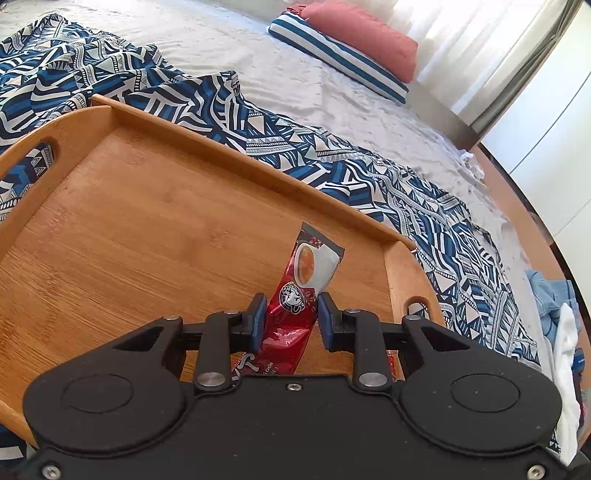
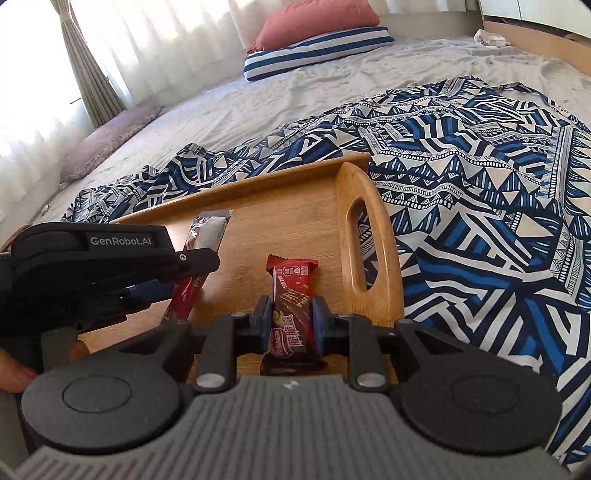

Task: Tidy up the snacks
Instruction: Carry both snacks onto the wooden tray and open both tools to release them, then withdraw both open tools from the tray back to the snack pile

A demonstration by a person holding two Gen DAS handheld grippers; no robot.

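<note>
From the left wrist, the left hand-held gripper (image 1: 291,314) is clamped on a red coffee-mix sachet (image 1: 301,291), its blue pads pressing the sachet's two sides near the middle. The sachet's far end, printed with a cup, points out over the floor of a wooden tray (image 1: 147,221), and its near end runs back under the gripper body. The tray sits on a blue-and-white patterned cloth (image 1: 369,173) spread over a bed (image 1: 295,74), where a red pillow (image 1: 362,33) lies on a striped one by the curtains.

From the right wrist, the right hand-held gripper (image 2: 287,317) is clamped on a dark red chocolate wafer bar (image 2: 291,306), held by its long edges, with the upper end sticking out past the fingertips over the tray (image 2: 295,206) near the handle slot. To the left, the other gripper (image 2: 173,284) comes in from the side with the sachet (image 2: 205,236) between its fingers, also over the tray. The patterned cloth (image 2: 480,206) lies around the tray.
</note>
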